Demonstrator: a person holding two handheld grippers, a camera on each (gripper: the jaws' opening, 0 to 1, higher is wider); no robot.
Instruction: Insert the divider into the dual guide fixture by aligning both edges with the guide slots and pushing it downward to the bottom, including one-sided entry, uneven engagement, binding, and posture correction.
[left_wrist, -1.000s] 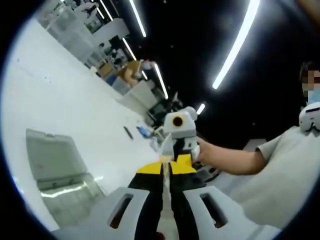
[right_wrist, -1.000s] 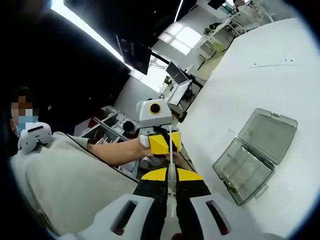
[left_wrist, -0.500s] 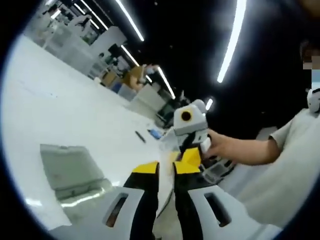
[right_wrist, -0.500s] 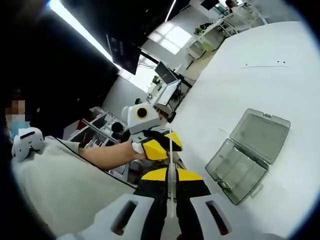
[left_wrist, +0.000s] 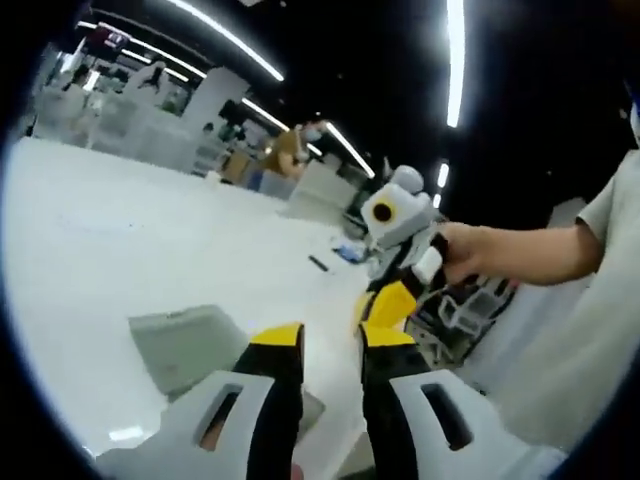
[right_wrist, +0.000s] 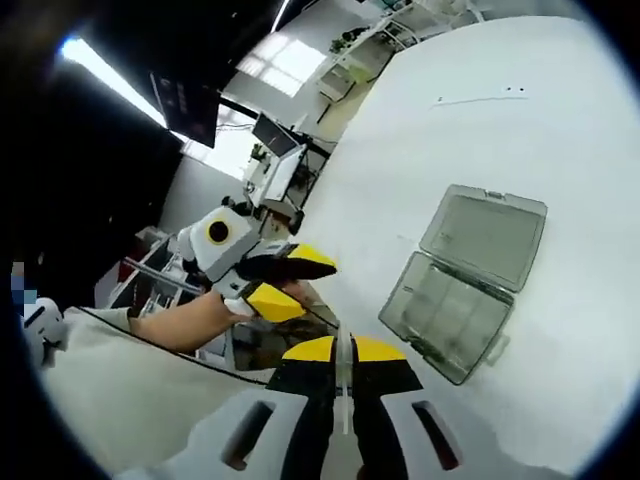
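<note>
My right gripper (right_wrist: 342, 352) is shut on the thin clear divider (right_wrist: 343, 385), which stands edge-on between its yellow-tipped jaws. The dual guide fixture, a clear plastic case (right_wrist: 462, 283), lies open on the white table to the right, its lid folded back. To the left, a hand holds my left gripper (right_wrist: 303, 286), open and clear of the divider. In the left gripper view my left gripper (left_wrist: 332, 340) has nothing between its jaws. The case (left_wrist: 196, 346) lies just left of the jaws, and my right gripper (left_wrist: 386, 306) comes in from the right.
The white table (right_wrist: 520, 120) stretches wide beyond the case. A small dark object (left_wrist: 319, 264) lies on it farther off. A person's arm (left_wrist: 520, 255) and light shirt are at the right. Desks and shelves stand in the background.
My left gripper has opened, let go of the divider and drawn apart from the right gripper. The right gripper keeps its hold on the divider. Both views have swung toward the table.
</note>
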